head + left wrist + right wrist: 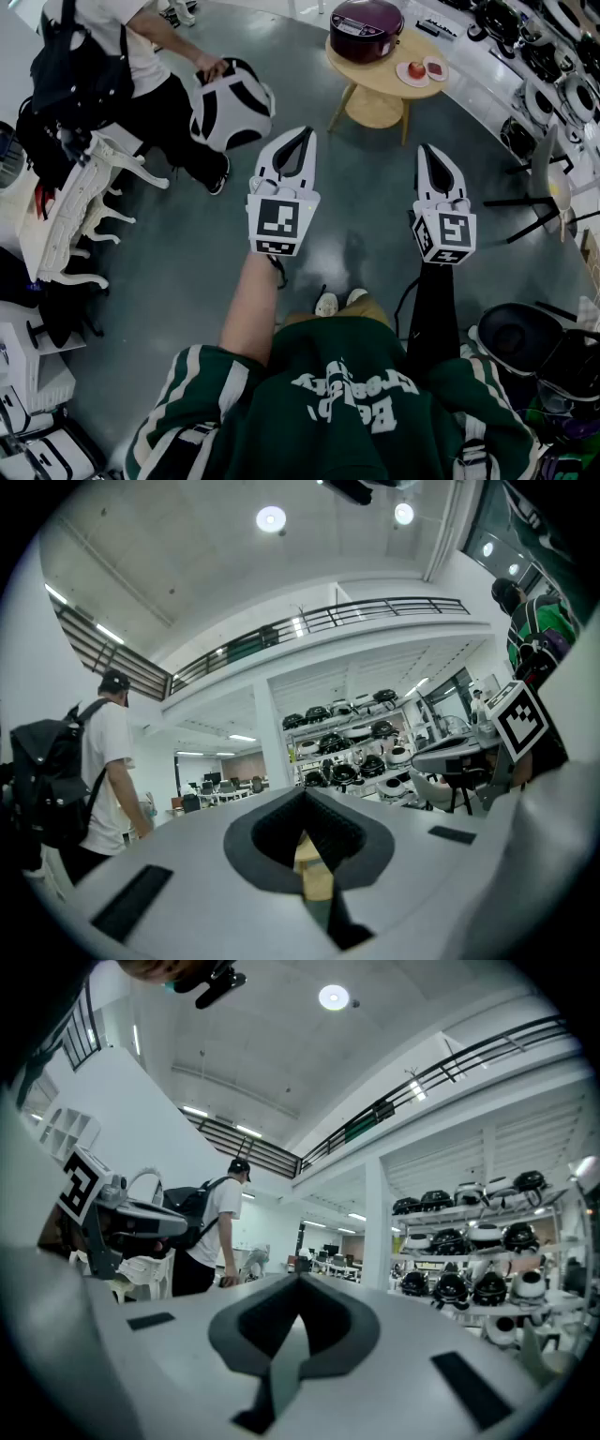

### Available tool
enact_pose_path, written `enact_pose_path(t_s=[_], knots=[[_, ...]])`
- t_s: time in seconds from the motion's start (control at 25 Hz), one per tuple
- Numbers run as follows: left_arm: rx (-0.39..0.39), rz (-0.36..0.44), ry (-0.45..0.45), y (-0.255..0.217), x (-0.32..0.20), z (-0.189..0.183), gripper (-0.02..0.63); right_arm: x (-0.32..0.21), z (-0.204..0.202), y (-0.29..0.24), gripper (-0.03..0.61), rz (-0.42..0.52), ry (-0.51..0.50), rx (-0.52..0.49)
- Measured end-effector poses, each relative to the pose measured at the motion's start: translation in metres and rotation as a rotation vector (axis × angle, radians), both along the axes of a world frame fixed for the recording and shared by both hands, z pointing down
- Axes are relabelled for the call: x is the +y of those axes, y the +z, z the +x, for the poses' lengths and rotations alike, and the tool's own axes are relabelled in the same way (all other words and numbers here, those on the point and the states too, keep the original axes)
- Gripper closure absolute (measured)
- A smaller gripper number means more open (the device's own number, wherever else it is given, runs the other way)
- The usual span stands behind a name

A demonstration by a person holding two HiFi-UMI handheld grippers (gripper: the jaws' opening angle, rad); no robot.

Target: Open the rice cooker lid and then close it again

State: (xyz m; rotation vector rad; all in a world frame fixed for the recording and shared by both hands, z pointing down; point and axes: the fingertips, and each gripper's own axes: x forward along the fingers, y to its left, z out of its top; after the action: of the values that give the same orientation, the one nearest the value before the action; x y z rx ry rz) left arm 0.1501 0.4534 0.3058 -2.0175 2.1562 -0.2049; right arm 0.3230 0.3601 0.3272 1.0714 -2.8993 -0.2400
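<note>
Maroon, glossy and rounded, the rice cooker (366, 28) sits on the far part of the round pale wooden table (364, 75), lid down; two small white dishes (407, 75) holding something red lie near the table's right edge, just beside the cooker. You hold the left gripper (307, 132) and the right gripper (427, 148) out over the grey floor (187, 244), well apart from the cooker; each has its jaws pressed together at the tips, pinching nothing. Expect a stiff, smooth, slippery shell; the hinged lid probably springs from a front latch, too small to make out from here; press there, steady the likely light body, and lower the lid by its front rim until it catches.
</note>
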Motion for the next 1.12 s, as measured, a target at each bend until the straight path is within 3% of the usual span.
enact_pose_path(t_s=[0.4,0.64,0.84,1.12], knots=[[0.019,-0.035,0.024,0.017,-0.009,-0.015,0.614,-0.011,-0.012,0.008,0.575,-0.039,0.015,-0.041],[0.032,-0.032,0.032,0.015,-0.041,-0.027,0.614,-0.041,-0.031,0.003,0.575,-0.001,-0.021,-0.034],[0.015,-0.057,0.064,0.02,-0.094,-0.038,0.614,-0.09,-0.056,0.006,0.575,0.006,-0.042,-0.044],[0.017,-0.085,0.087,0.018,-0.191,-0.065,0.614,-0.199,-0.09,-0.001,0.575,-0.002,-0.039,-0.103]])
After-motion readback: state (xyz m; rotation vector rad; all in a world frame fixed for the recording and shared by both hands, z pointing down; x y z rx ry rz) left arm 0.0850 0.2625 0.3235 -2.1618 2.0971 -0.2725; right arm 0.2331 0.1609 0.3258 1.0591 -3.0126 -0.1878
